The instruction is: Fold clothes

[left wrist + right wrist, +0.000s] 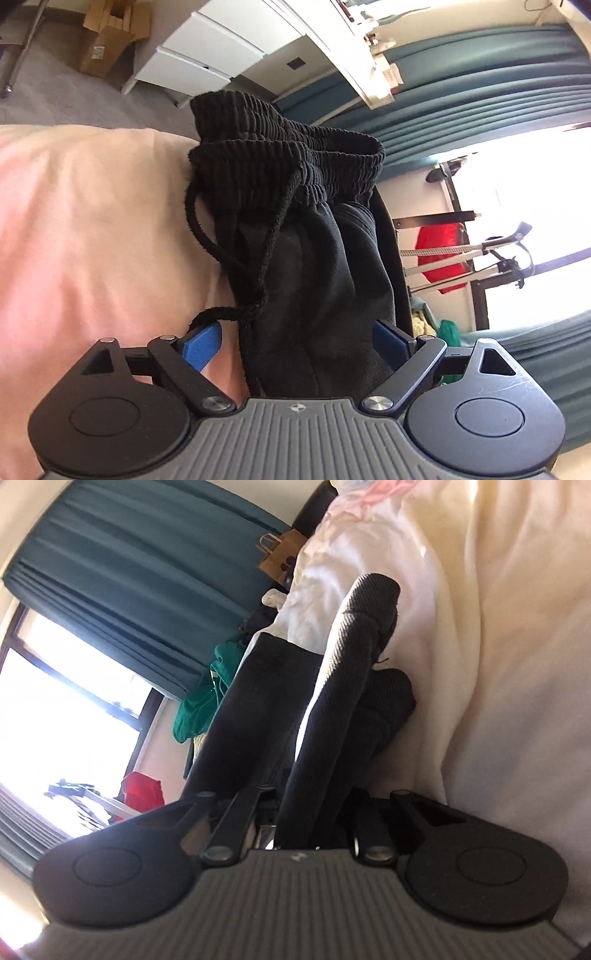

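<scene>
The left gripper [295,341] has its 2 blue pads [201,345] wide apart, and the black trousers [314,258] pass between them without being pinched. The ribbed waistband [284,158] with its drawstring [207,236] lies on the pink sheet [81,229]. The right gripper [310,823] looks closed on a ribbed cuff [354,635] of the trousers, though its fingertips are hidden by cloth, so I am not fully sure. A teal curtain [122,565] hangs behind.
</scene>
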The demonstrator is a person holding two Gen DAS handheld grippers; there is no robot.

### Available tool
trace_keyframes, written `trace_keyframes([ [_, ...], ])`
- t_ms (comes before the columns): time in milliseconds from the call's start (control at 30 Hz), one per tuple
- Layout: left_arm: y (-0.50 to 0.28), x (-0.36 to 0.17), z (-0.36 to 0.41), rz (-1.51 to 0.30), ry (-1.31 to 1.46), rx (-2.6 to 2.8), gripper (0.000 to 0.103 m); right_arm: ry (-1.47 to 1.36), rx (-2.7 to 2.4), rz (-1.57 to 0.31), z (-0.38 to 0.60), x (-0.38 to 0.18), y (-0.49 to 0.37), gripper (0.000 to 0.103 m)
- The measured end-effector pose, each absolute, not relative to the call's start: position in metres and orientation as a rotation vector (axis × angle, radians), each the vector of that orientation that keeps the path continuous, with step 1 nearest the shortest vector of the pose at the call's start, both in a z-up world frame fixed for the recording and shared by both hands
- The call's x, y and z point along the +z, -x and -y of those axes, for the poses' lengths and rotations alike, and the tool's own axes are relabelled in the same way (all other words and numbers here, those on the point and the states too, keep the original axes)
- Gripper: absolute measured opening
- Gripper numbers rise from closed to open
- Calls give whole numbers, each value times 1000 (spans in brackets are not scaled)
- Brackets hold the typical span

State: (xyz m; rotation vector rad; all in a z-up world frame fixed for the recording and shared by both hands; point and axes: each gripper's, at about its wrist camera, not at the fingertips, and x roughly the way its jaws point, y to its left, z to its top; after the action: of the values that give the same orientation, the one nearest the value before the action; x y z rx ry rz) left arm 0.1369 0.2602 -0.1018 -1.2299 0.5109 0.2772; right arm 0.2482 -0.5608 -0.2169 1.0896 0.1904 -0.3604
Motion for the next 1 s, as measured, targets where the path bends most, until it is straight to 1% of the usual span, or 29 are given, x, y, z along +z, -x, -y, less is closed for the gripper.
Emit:
trace_keyframes([
  [133,-164,-116,-277,-465,1194,237,90,-1093,-352,-180,563,-219,-248,12],
  [200,-181,-119,-279,-434,1221,250,89,-1096,-353,-178,564,-219,-247,12],
  [233,-193,-118,-277,-418,1232,260,86,-1098,-354,-177,565,-219,-247,12],
  [267,-195,-116,-277,-418,1211,261,70,-1101,-357,-173,565,-217,-247,12],
  [333,-197,-107,-278,-419,1169,290,45,-1100,-361,-166,564,-213,-244,11],
  [367,-197,-103,-279,-412,1165,310,27,-1098,-365,-164,563,-210,-241,11],
  [433,-197,-94,-281,-399,1154,348,17,-1113,-370,-163,561,-201,-235,10],
  [533,-200,-54,-280,-367,1069,336,14,-1315,-357,-116,564,-201,-211,10],
  [667,-179,-21,-279,-359,1046,359,13,-1268,-381,-140,555,-186,-182,10],
  [800,-138,-2,-286,-360,1028,345,13,-1287,-391,-180,558,-179,-137,10],
  [1000,-61,-9,-305,-452,1075,300,13,-1323,-395,-224,569,-168,-74,10],
])
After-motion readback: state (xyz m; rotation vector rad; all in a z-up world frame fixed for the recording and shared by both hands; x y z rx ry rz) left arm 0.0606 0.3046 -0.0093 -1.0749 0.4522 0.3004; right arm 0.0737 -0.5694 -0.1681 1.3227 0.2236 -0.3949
